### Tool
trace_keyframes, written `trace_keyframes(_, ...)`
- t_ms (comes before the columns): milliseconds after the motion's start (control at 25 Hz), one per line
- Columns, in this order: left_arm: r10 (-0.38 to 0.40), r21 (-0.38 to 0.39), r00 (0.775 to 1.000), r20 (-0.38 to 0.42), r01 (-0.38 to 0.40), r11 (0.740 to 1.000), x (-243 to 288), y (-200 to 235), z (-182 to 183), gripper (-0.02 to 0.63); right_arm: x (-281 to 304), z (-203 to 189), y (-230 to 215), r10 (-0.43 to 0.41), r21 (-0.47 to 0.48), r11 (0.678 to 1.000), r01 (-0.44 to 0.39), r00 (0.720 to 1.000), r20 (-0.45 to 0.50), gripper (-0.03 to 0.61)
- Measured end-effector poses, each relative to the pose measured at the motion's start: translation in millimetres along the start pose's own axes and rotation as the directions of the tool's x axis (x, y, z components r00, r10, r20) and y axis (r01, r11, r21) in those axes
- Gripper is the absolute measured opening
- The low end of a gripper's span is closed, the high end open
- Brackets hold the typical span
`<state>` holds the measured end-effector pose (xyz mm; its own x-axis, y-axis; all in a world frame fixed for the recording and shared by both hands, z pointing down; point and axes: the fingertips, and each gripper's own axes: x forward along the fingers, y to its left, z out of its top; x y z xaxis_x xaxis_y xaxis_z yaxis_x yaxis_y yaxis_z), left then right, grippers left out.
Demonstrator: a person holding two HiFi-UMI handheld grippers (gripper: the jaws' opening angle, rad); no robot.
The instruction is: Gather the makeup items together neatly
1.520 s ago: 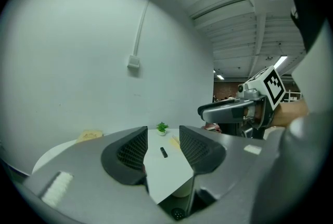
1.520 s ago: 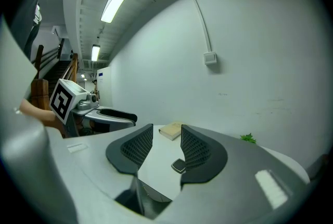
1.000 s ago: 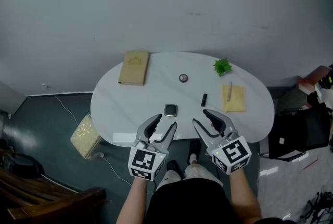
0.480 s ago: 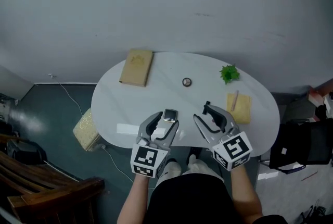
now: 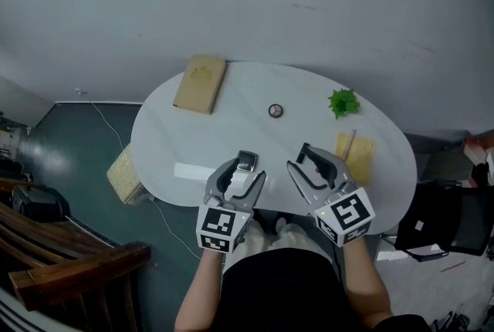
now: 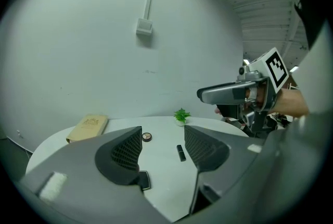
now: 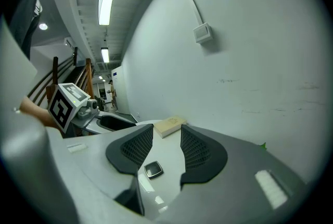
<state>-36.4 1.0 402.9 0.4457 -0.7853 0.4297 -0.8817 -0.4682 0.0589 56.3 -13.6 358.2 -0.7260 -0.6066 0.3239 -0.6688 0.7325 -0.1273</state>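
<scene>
left gripper (image 6: 163, 139) jaws opening, nothing between; right gripper (image 7: 166, 145) jaws apart

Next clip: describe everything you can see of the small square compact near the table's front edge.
The compact is small and square with rounded corners. It has a dark rim around a glossy grey top and looks like plastic. It is closed and lies flat on the white table, close to the front edge. The left gripper, its jaws opening with nothing between them, hangs just short of it, and one jaw hides a corner in the left gripper view. The compact seems to touch only the table.
</scene>
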Motion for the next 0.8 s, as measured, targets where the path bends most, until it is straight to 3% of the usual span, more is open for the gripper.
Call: trace_keyframes(800, 0.094, -0.071, 0.977, -0.191, -0.109, 0.992, 52, 48, -110, 0.319, 33, -48, -1, 0.017, 0.034, 0.999, -0.014, 0.996, -0.084, 0.152)
